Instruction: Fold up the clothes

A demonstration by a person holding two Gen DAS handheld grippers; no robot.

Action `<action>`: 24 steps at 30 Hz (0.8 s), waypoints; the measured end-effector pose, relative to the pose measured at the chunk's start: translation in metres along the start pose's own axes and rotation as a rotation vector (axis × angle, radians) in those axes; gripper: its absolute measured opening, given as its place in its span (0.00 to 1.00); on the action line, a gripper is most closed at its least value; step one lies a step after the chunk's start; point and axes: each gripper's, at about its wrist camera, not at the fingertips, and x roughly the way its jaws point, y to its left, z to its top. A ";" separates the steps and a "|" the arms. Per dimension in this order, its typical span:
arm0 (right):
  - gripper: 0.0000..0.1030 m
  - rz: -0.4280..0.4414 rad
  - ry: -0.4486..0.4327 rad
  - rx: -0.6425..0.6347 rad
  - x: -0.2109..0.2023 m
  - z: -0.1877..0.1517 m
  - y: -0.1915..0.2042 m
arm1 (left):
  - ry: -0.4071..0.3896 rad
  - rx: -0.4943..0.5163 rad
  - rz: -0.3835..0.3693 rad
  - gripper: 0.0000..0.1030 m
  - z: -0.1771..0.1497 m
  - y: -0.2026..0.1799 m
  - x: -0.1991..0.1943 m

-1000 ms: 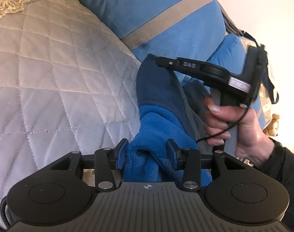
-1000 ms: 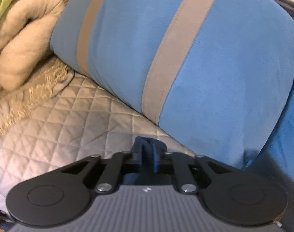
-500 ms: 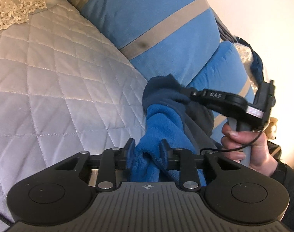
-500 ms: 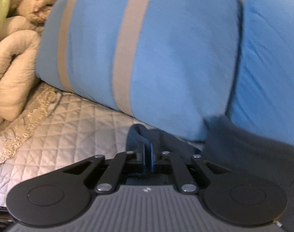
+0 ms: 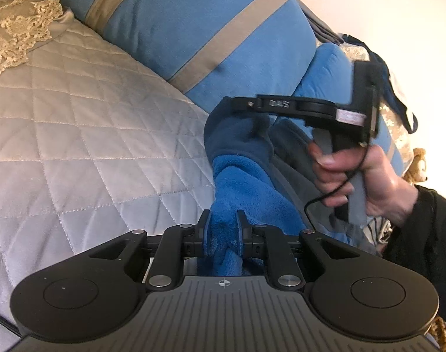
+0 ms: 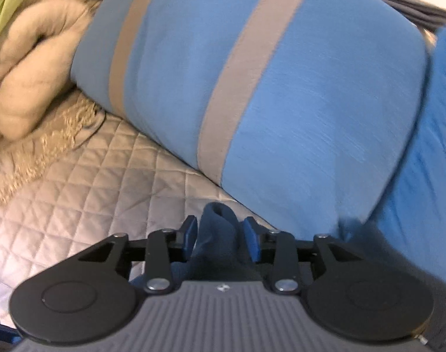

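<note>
My left tool has just been closing and now clamps the bright blue fleece garment. My right tool has just been opening; its jaws stand apart around the navy cuff. The garment lies on the quilted bed against the striped pillow. I judge it soft, light and limp: grip at hems.
</note>
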 end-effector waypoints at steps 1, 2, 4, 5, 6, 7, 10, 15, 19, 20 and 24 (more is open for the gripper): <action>0.51 -0.004 0.001 -0.015 0.004 0.002 0.003 | 0.001 -0.001 0.000 0.17 0.000 0.000 0.000; 0.50 -0.007 0.001 -0.028 0.008 0.004 0.005 | 0.001 -0.001 0.000 0.17 0.000 0.000 0.000; 0.25 -0.017 0.004 -0.060 0.015 0.004 0.010 | 0.000 0.000 0.001 0.17 0.001 0.000 0.001; 0.05 -0.026 0.004 -0.065 0.018 0.004 0.012 | -0.003 0.003 0.002 0.15 0.001 0.000 0.001; 0.05 -0.038 -0.004 -0.051 0.019 0.005 0.011 | -0.010 0.007 0.003 0.14 0.000 -0.001 -0.001; 0.04 -0.054 -0.015 -0.027 0.019 0.005 0.009 | -0.017 0.009 0.000 0.14 -0.001 -0.001 -0.002; 0.03 -0.109 -0.043 0.094 0.016 0.009 -0.006 | -0.031 0.036 0.003 0.13 -0.005 -0.003 -0.007; 0.02 -0.163 -0.035 0.137 0.024 0.007 -0.016 | -0.032 0.080 0.004 0.12 -0.011 -0.008 -0.016; 0.02 -0.170 -0.031 0.189 0.031 0.005 -0.017 | -0.031 0.098 -0.003 0.12 -0.016 -0.009 -0.023; 0.02 -0.172 -0.031 0.195 0.033 0.005 -0.016 | -0.029 0.109 0.001 0.11 -0.017 -0.010 -0.024; 0.02 -0.178 -0.036 0.195 0.036 0.002 -0.012 | -0.026 0.125 0.002 0.10 -0.022 -0.008 -0.031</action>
